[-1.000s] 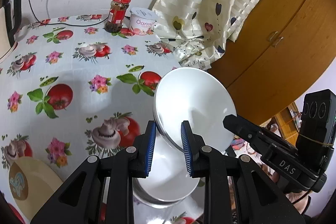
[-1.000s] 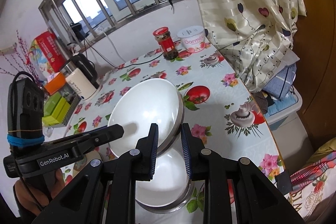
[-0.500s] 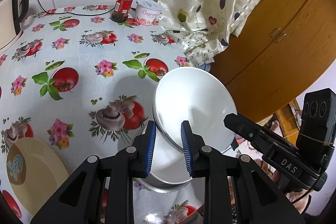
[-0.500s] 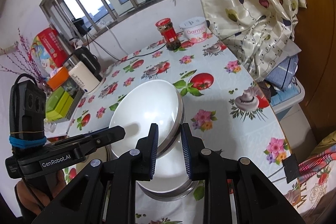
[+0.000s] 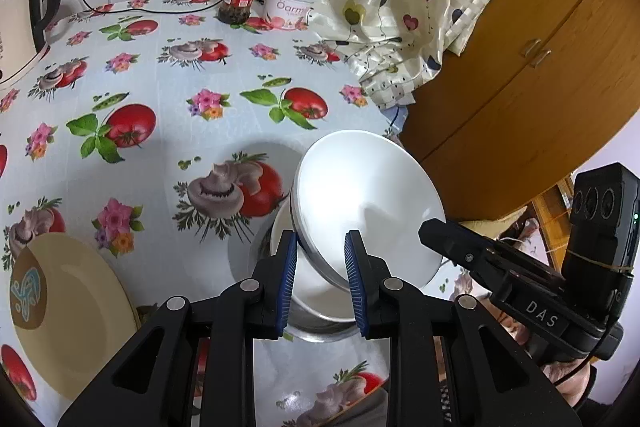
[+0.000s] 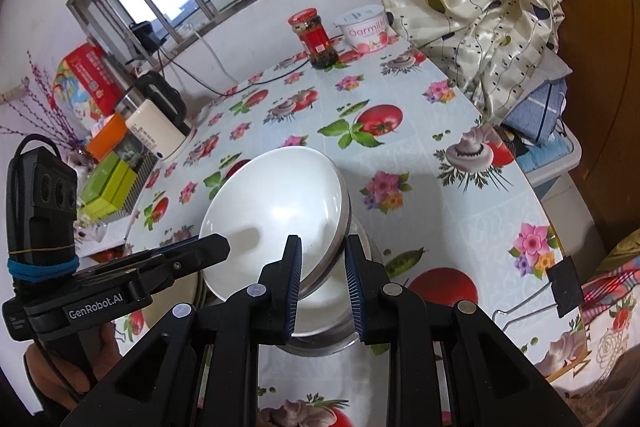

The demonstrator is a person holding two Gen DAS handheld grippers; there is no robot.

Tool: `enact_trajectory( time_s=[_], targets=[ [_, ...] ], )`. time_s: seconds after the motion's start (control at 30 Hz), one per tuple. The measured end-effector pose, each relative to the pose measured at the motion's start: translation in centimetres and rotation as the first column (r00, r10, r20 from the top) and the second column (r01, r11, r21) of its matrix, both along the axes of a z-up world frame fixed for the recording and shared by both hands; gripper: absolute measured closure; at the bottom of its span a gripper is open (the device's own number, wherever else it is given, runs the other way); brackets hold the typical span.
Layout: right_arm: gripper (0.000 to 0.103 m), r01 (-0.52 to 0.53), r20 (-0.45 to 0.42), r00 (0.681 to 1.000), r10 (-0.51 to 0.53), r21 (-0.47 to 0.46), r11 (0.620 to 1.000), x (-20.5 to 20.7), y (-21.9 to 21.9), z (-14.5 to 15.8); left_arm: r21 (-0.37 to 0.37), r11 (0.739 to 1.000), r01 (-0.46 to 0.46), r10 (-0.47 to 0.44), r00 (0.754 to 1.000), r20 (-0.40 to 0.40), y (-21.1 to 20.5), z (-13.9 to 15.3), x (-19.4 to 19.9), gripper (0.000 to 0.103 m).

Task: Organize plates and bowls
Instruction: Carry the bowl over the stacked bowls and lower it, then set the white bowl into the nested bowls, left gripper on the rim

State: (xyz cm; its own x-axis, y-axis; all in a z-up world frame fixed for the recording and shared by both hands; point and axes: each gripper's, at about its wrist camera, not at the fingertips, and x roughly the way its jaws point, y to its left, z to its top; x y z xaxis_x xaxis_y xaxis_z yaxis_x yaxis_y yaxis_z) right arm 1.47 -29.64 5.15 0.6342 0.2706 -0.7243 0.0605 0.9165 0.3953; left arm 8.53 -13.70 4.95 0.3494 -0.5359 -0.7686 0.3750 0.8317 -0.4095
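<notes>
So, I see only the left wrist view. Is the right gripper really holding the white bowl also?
Observer: Yes. In the right wrist view the right gripper has its jaws closed on the rim of the white bowl.
Operator: What stands beside the kettle?
Observer: Beside the kettle there are green boxes and an orange box.
Operator: Is anything on the near edge, on the right?
Observer: A black clip sits on the edge of the tablecloth there.
</notes>
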Motion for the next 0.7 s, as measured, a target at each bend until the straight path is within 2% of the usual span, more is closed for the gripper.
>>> enact_trajectory(
  time_s=[0.7],
  targets=[
    [0.081, -0.013, -0.051, 0.999, 0.013, -0.004, 1.000, 0.1, 0.1, -1.9, 0.034, 0.999, 0.003, -0.002, 0.999, -0.032, -0.2, -2.0, -0.5, 0.077]
  ],
)
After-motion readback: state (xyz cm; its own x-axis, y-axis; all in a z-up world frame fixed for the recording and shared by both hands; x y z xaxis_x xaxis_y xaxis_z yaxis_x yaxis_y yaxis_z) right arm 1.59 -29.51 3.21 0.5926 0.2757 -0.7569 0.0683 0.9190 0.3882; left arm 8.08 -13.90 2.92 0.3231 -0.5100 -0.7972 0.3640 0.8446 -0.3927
